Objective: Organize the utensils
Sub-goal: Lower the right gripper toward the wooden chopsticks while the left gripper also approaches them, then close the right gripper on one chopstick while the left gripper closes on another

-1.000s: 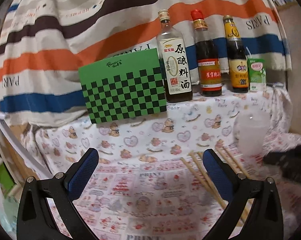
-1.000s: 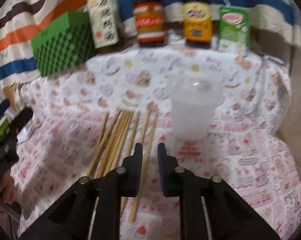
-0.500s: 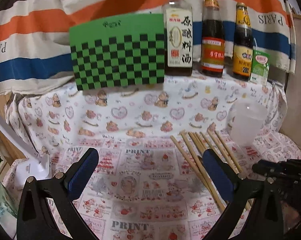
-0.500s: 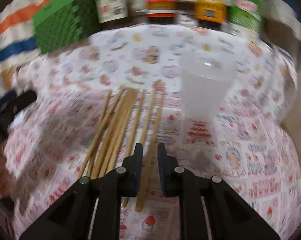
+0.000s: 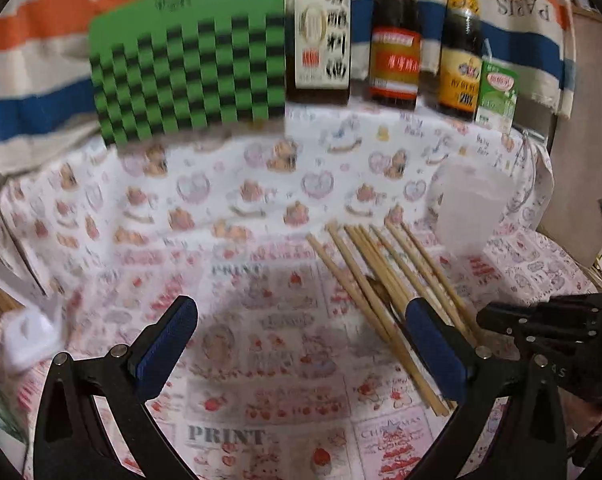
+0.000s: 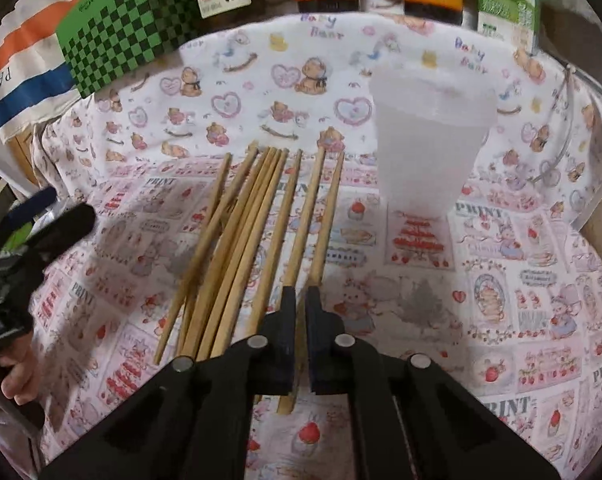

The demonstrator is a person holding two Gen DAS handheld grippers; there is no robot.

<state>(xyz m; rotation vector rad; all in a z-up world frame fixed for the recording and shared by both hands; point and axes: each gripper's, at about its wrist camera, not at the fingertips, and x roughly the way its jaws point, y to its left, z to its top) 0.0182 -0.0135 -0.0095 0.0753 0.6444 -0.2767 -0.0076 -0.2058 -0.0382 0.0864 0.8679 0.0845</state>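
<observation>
A loose row of wooden chopsticks [image 6: 261, 236] lies on the patterned tablecloth [image 6: 521, 280], their far ends fanned toward the back of the table. Just to their right stands a frosted plastic cup [image 6: 431, 136], upright and apart from the nearest stick. The right gripper [image 6: 297, 300] hangs low over the near ends of the two rightmost chopsticks; its jaws are narrow and opening, one stick runs up through the slim gap between them, and whether the pads touch it cannot be told. The left gripper [image 5: 301, 320] is spread wide over bare cloth with nothing between its blue pads [image 5: 169, 344]; its right finger sits in front of the near part of the chopstick row. Seen from the right wrist, that gripper shows at the left edge with a hand [image 6: 19, 368] around its handle. Along the back, against a striped cloth [image 5: 33, 76], stand a green checkered box [image 5: 189, 76], three sauce bottles [image 5: 395, 56] and a small green carton [image 5: 497, 94].
</observation>
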